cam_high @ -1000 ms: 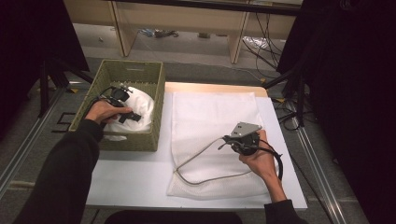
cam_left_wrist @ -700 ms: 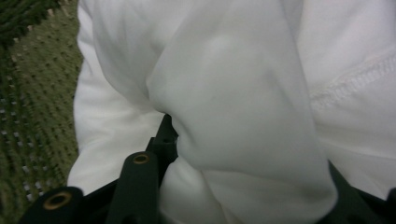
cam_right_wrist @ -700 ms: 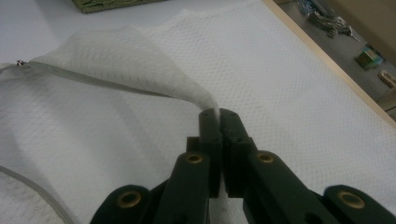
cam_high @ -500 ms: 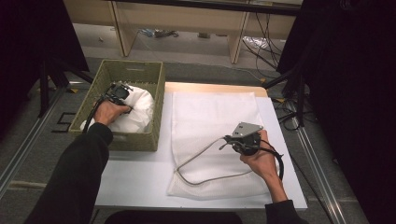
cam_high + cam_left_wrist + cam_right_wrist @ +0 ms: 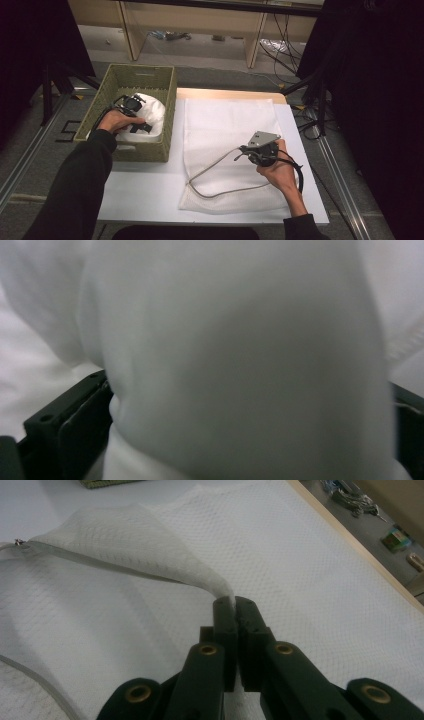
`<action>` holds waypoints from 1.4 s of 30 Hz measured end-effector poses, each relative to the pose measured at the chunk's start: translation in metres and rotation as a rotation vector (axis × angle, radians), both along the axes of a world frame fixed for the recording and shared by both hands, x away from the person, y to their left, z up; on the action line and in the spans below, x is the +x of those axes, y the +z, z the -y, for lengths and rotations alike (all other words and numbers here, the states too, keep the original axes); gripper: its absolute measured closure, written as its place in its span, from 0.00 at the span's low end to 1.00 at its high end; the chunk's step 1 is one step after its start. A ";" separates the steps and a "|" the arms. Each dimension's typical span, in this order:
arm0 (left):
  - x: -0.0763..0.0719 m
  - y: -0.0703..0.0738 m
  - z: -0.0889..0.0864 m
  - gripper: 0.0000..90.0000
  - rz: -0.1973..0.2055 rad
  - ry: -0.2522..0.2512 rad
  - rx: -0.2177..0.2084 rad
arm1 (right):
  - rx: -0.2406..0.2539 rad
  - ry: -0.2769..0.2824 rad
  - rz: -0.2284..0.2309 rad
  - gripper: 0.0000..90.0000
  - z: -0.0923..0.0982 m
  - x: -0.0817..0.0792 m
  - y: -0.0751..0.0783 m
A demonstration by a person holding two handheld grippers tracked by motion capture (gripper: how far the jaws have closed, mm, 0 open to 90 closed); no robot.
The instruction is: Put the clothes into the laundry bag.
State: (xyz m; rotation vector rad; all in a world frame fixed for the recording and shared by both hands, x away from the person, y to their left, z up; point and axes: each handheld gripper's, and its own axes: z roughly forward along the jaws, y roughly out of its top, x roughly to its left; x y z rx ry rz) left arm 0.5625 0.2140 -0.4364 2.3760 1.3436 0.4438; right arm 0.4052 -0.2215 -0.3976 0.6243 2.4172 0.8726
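While right claw [image 5: 234, 602] pinches mesh bag [image 5: 310, 580], left claw [image 5: 142, 127] straddles cloth [image 5: 240, 360].

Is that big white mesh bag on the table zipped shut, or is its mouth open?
Open. The right gripper pinches the white mesh bag's upper edge and lifts it, so the grey zipper band gapes in a loop.

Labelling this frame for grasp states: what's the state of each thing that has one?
White mesh laundry bag: flat on the table, zipper mouth open, top layer lifted.
Right gripper: shut on the bag's top layer.
Left gripper: in the basket, jaws wide, just opening, around white cloth.
White cloth: bunched in the basket.
Green woven basket: upright, holding the cloth.
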 end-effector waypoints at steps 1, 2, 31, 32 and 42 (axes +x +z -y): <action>0.000 0.000 0.000 0.00 0.000 0.000 0.000 | 0.000 0.000 0.000 1.00 0.000 0.000 0.000; 0.003 -0.004 0.001 0.00 -0.011 0.011 0.019 | 0.006 -0.016 -0.011 1.00 0.000 -0.001 -0.001; 0.000 -0.004 0.005 0.04 -0.071 -0.084 -0.066 | 0.003 -0.008 -0.003 1.00 0.003 0.001 -0.001; -0.002 -0.008 0.007 0.00 -0.054 -0.127 -0.013 | 0.003 -0.008 -0.003 1.00 0.003 0.001 -0.001; 0.006 -0.016 0.014 0.26 -0.024 -0.064 0.129 | 0.007 -0.009 0.002 1.00 0.004 0.001 -0.002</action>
